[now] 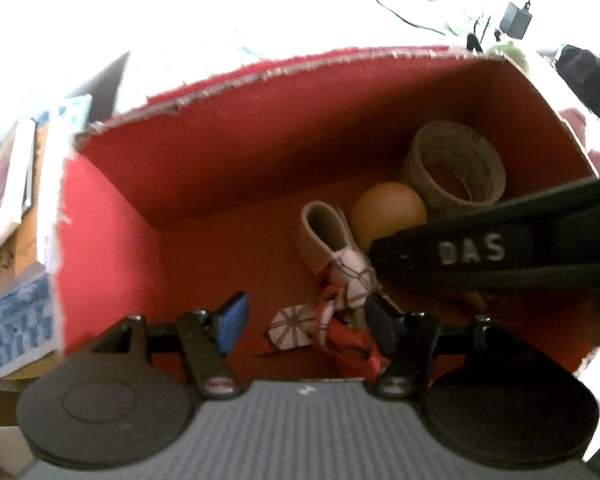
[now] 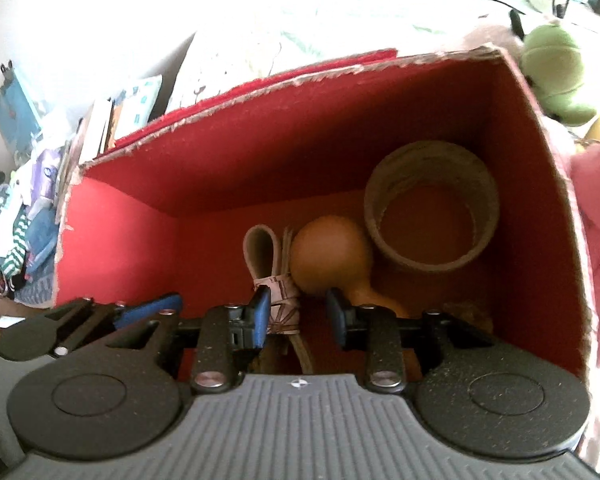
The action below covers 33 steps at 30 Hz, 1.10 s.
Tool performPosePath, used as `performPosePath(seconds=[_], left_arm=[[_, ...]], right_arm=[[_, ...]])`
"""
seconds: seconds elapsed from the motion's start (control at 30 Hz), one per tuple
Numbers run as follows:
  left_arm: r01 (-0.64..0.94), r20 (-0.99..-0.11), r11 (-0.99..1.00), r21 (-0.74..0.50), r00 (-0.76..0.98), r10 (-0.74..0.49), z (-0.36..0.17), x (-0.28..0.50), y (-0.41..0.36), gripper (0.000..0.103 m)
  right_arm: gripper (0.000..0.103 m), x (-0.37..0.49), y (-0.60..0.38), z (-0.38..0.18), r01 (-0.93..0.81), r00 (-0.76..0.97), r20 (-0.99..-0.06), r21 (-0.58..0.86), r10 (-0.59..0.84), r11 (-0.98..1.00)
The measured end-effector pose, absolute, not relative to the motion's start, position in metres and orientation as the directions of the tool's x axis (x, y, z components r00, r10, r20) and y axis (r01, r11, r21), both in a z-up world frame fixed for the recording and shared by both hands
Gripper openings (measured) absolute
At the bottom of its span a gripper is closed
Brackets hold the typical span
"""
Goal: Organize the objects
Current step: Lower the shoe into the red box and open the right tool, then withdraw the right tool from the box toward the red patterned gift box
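Inside the red cardboard box [image 2: 228,184] with its ragged torn rim, I see both tools lowered. Ahead of my right hand-held gripper [image 2: 298,316], jaws parted and empty, lie a smooth orange maraca [image 2: 328,260], a roll of beige tape [image 2: 432,216] beyond it, and a looped belt [image 2: 262,252]. My left hand-held gripper [image 1: 304,322] gapes wide over crumpled red ribbon [image 1: 352,348], holding nothing.
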<state>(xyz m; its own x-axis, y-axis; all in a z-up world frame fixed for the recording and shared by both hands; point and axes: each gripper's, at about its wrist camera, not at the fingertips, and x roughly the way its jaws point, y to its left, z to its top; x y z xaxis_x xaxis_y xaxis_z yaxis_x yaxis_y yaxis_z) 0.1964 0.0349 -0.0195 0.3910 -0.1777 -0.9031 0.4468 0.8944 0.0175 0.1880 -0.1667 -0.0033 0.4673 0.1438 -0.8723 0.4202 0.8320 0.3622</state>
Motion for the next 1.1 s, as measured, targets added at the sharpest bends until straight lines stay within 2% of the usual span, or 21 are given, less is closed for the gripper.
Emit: performPosePath(seconds=[0.5, 0.9, 1.1], left_arm=[[0.371, -0.846, 0.925, 0.084, 0.517, -0.13, 0.021, 0.153, 0.04, 0.071], [0.281, -0.808, 0.95, 0.132, 0.585, -0.061, 0.04, 0.119, 0.051, 0.078], [0.251, -0.809, 0.958, 0.14, 0.586, -0.035, 0.04, 0.109, 0.056, 0.078]], right_arm=[[0.034, 0.137, -0.159, 0.031, 0.402, 0.57, -0.82, 0.329, 0.048, 0.855], [0.034, 0.113, -0.139, 0.049, 0.345, 0.628, -0.774, 0.371, 0.082, 0.862], [0.034, 0.105, -0.131, 0.054, 0.312, 0.643, -0.758, 0.391, 0.11, 0.866]])
